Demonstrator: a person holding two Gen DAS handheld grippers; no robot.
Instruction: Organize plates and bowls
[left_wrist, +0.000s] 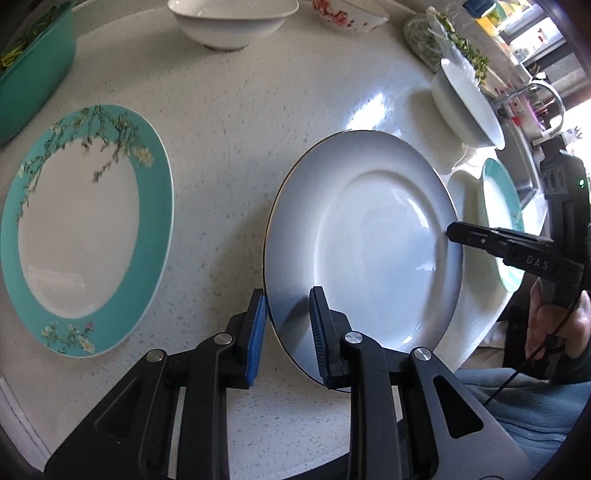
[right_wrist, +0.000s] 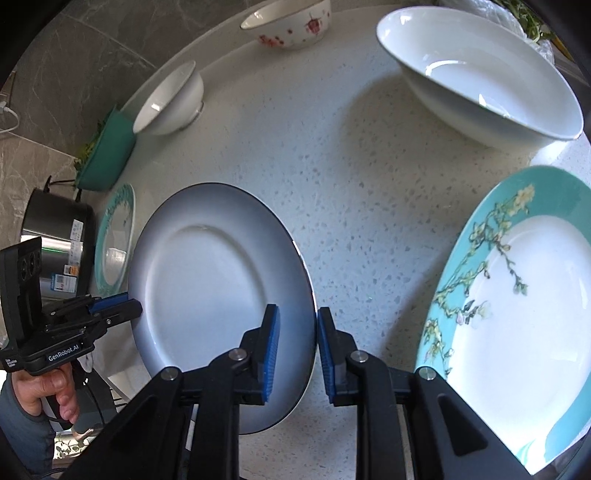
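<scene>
Currently both grippers clamped on opposite rim edges of grey plate (left_wrist: 365, 236), lifted above worktop (left_wrist: 229, 110): left gripper (left_wrist: 288, 332) near edge, right gripper (right_wrist: 297, 350) far edge; teal plate (left_wrist: 85, 229) nearer left.

A pale speckled stone countertop (right_wrist: 332, 177) is filling most of both views, and daylight is glaring off its polished surface. Behind it a wall of grey marbled tiles (right_wrist: 74, 48) is rising, with a white cable (right_wrist: 9, 118) hanging against it and a steel pot (right_wrist: 55, 225) with paper labels standing at the counter's end. At the other end a curved metal tap (left_wrist: 543, 96) is arching over a sink (left_wrist: 524, 162), and bright light is pouring in from a window (left_wrist: 580, 122) beyond it, washing out that corner.
</scene>
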